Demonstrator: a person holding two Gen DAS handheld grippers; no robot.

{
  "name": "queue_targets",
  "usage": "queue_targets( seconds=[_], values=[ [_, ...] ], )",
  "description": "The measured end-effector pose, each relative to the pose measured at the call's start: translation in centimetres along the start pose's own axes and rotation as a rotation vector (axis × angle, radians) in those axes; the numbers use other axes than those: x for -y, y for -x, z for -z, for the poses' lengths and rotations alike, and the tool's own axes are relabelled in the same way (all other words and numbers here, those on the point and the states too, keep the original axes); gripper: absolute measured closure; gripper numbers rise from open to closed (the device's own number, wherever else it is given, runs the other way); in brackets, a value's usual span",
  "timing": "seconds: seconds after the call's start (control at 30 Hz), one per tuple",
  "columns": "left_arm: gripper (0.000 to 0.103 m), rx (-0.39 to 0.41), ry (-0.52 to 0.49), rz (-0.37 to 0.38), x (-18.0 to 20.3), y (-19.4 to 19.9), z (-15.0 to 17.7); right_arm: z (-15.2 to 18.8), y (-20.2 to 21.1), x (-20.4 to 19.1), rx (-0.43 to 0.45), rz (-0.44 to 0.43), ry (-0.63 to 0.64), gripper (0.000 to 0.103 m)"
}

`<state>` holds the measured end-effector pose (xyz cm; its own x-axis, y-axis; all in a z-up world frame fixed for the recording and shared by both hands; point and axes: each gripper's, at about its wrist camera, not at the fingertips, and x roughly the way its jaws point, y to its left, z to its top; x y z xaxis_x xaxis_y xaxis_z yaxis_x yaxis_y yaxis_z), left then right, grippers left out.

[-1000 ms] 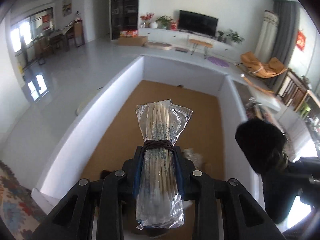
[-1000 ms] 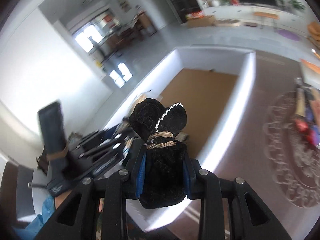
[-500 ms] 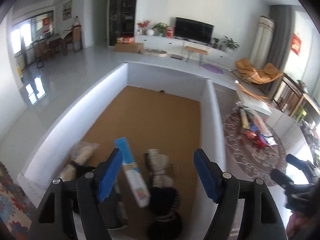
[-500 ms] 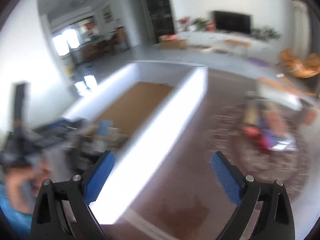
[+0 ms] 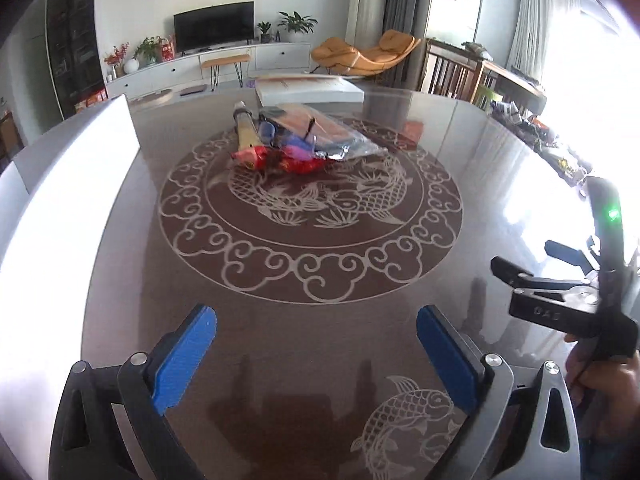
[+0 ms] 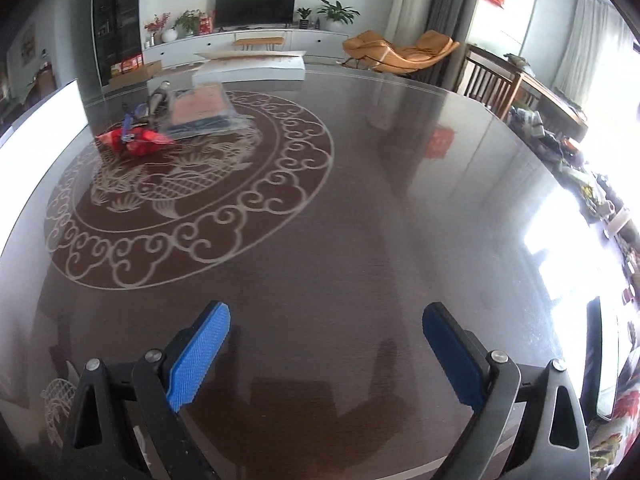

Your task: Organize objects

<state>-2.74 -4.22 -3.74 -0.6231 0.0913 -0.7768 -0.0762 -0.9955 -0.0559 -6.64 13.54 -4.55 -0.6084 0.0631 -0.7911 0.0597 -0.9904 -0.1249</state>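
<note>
Left gripper (image 5: 316, 354): jaws just opened, wide apart, nothing between. Right gripper (image 6: 326, 350): jaws just opened, wide apart, empty. Both hover over the dark patterned table (image 6: 380, 208). Pile of packets (image 5: 296, 140): on the table's far side, beside the white box (image 5: 60, 184).

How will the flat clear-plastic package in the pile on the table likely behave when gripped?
The clear-plastic package is broad and flat, so it probably sags if pinched at one edge. Its glossy film looks slippery. It overlaps the red packet, so pulling may drag that along.
</note>
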Motion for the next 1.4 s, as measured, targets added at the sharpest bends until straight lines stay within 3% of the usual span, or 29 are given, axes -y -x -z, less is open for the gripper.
queue_targets(
  seconds=[0.23, 0.5, 0.7, 1.4],
  values=[
    [0.001, -0.031, -0.007, -0.055, 0.4, -3.9, -1.0, 0.2, -0.4, 0.6, -0.024, -0.007, -0.036, 0.005],
    [0.001, -0.057, 0.033, -0.058, -1.2, -5.1, -1.0, 0.1, -1.0, -0.5, -0.019, -0.018, -0.032, 0.005],
    [0.001, -0.057, 0.04, -0.061, -1.4, -5.4, -0.9, 0.0, -1.8, 0.3, -0.049, -0.066, -0.096, 0.002],
    [0.0, -0.069, 0.013, -0.083, -1.0, -5.7, -1.1, 0.0, -1.9, 0.4, -0.051, -0.058, -0.109, 0.0]
  ],
)
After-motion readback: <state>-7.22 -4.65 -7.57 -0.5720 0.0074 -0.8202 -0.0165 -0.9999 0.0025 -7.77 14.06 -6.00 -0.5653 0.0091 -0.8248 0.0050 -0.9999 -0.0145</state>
